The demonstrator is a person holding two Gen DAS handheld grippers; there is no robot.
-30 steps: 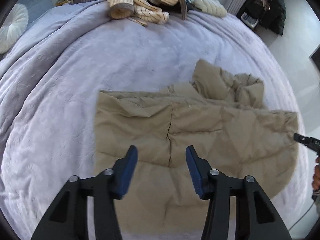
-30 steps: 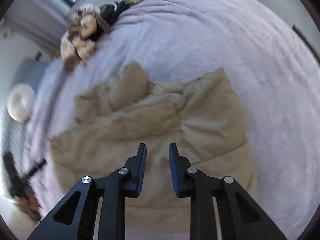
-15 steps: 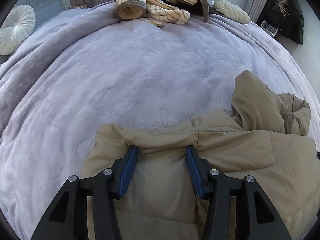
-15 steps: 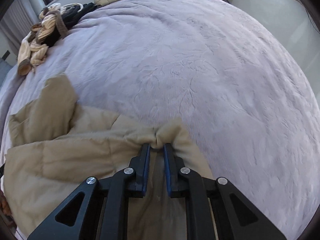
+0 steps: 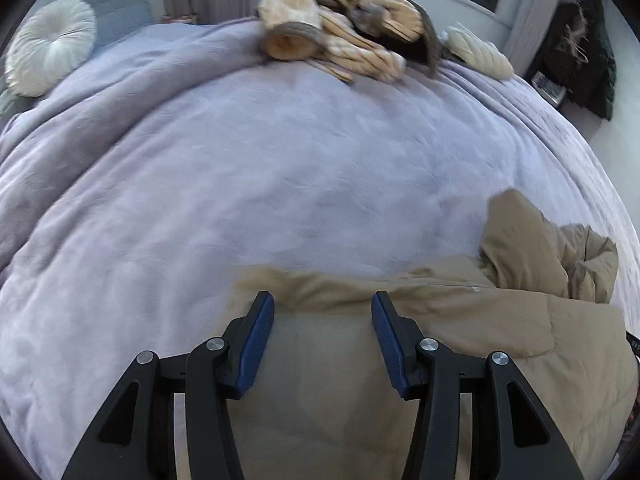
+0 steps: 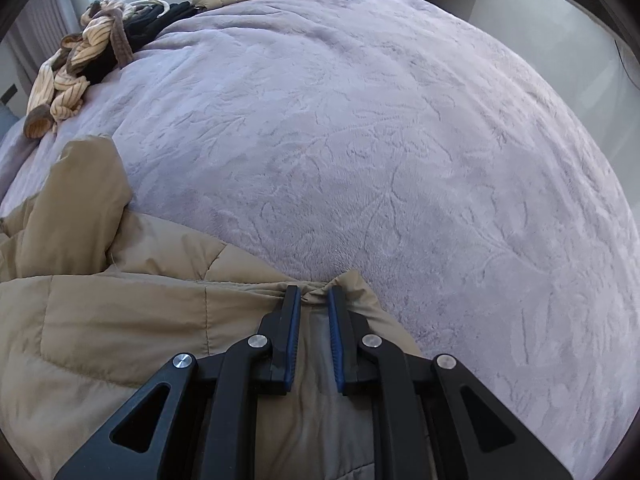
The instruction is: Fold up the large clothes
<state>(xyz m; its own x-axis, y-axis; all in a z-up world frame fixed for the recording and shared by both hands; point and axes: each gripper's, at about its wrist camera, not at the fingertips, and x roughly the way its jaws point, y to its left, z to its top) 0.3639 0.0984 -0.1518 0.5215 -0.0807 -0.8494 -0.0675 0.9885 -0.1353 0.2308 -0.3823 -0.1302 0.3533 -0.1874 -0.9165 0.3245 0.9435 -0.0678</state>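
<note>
We hold the tan quilted puffer jacket (image 6: pixel 120 320) at lower frame on the lilac plush blanket (image 6: pixel 400 140). Our right gripper (image 6: pixel 314 300), jaws opening, pinches its bunched edge; our left gripper (image 5: pixel 323 304) straddles the hem, open.

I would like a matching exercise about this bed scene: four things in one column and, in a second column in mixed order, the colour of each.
Things:
1. puffy quilted jacket
2. plush bed blanket
3. round pleated cushion
4. pads of the left hand-held gripper

Colours:
A. white
B. blue
C. tan
D. pale lilac

Right pairs: 1-C, 2-D, 3-A, 4-B.
</note>
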